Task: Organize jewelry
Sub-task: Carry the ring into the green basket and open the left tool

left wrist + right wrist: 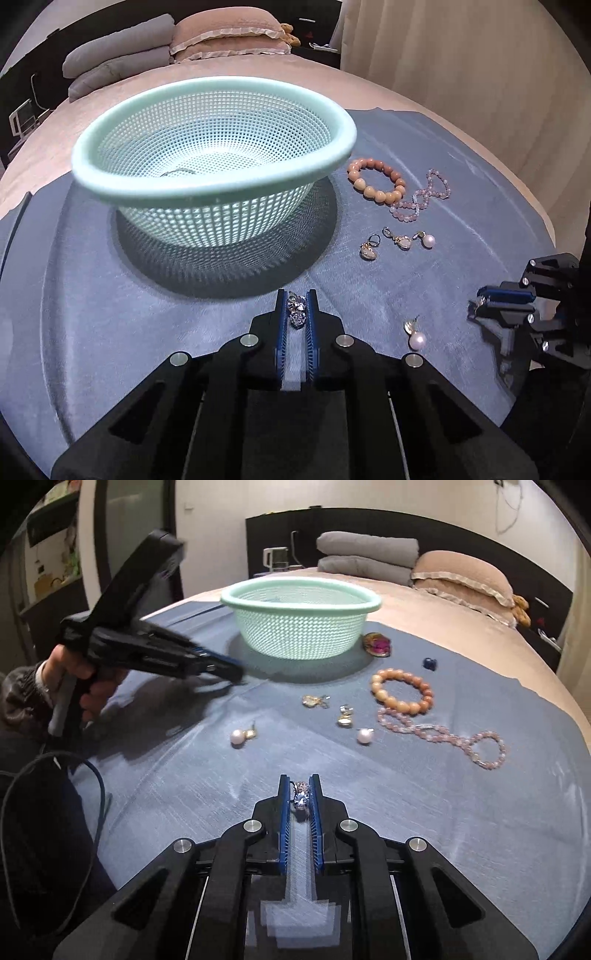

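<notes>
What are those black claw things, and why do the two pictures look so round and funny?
The black claws are grabbers that a person holds, one in each hand, like big tweezers. Each has a little camera that sees very wide, so everything bends round.

One picture looks along the left gripper, the other along the right gripper. Both are squeezed shut. The left pinches a silvery sparkly piece; the right pinches a crystal earring.

On the blue cloth over a bed sits a green basket. Beside it lie an orange bead bracelet, a pink bead string, pearl earrings and small gold pieces.
</notes>
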The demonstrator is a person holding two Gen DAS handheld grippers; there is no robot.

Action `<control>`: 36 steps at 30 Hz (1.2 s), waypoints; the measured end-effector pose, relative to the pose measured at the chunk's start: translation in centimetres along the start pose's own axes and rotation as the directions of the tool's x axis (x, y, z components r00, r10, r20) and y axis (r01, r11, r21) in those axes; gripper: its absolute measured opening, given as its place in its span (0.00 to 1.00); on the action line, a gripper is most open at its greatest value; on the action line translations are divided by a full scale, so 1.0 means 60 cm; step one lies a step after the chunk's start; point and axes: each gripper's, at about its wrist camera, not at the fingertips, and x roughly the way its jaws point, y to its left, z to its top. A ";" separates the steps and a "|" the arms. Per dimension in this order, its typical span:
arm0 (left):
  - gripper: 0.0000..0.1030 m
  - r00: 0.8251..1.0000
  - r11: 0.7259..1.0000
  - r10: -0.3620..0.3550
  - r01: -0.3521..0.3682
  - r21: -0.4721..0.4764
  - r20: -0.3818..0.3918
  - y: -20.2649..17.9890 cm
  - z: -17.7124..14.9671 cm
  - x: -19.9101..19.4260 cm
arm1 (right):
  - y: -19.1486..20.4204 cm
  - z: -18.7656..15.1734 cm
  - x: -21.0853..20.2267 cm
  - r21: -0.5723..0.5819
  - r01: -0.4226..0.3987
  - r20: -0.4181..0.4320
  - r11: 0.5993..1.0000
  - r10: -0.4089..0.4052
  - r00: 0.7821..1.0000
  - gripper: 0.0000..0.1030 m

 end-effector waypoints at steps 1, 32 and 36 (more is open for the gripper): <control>0.10 1.000 1.000 0.006 -0.006 -0.014 0.004 0.007 -0.004 -0.014 | -0.005 0.003 -0.011 0.006 0.012 0.014 1.000 -0.012 1.000 0.09; 0.10 0.960 0.981 0.176 -0.154 -0.114 0.216 0.056 0.167 -0.090 | -0.052 0.313 0.137 0.147 0.025 0.106 0.989 -0.041 0.994 0.09; 0.10 0.970 0.973 0.182 -0.154 -0.174 0.160 0.072 0.153 -0.040 | -0.048 0.292 0.174 0.164 0.011 0.053 0.986 -0.020 0.998 0.09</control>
